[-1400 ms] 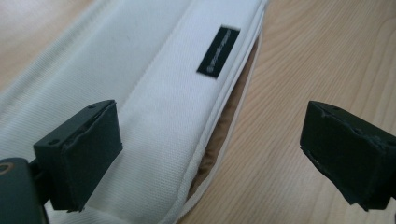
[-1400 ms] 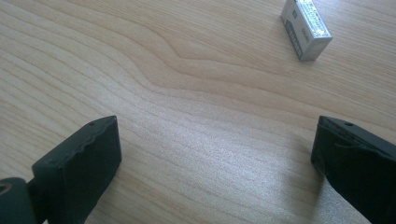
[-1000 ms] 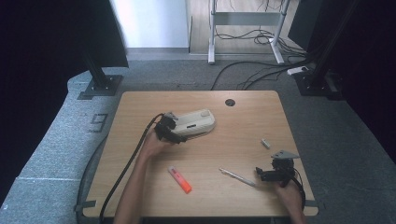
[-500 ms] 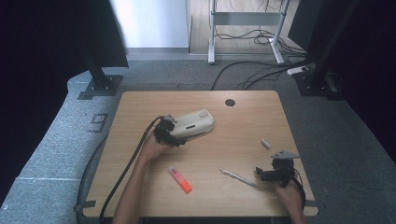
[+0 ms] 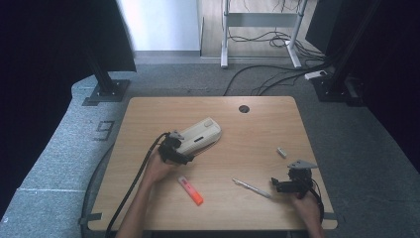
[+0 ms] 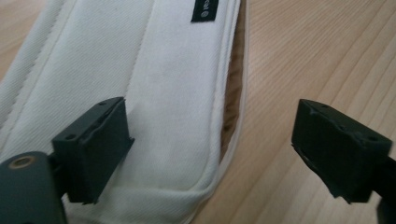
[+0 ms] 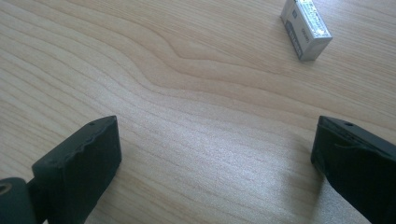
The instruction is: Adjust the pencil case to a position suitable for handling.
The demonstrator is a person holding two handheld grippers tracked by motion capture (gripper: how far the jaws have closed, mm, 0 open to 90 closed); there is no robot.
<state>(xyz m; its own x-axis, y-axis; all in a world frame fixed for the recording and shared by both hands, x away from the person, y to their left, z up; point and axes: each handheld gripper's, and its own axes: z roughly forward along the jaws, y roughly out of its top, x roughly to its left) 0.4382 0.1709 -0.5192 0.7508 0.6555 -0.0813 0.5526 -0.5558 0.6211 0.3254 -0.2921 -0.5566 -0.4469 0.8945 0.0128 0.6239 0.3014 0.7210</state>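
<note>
White fabric pouch point(image 5: 199, 135) lies left of centre on the wooden table point(image 5: 257, 129), angled so its far end points up and to the right. In the left gripper view its long side flap point(image 6: 168, 93) gapes a little, showing a brown lining in the slit; what it contains cannot be made out. A small black label point(image 6: 206, 10) sits near its far end.

At the pouch's near-left end is the left gripper point(image 5: 174, 148). Its jaws stand wide and have just been closing a little; one hangs over the white cloth, the other over bare wood beside the pouch's edge, and neither pad presses on it.

An orange marker point(image 5: 190, 190) lies on the table nearer the person, just right of the left forearm. Farther right a silver pen point(image 5: 251, 188) lies slanted.

Beside the pen's right tip the right gripper point(image 5: 292, 184) rests near the near-right corner, jaws wide apart over bare wood with nothing held. A small grey eraser-like block point(image 7: 306, 29) lies beyond it.
</note>
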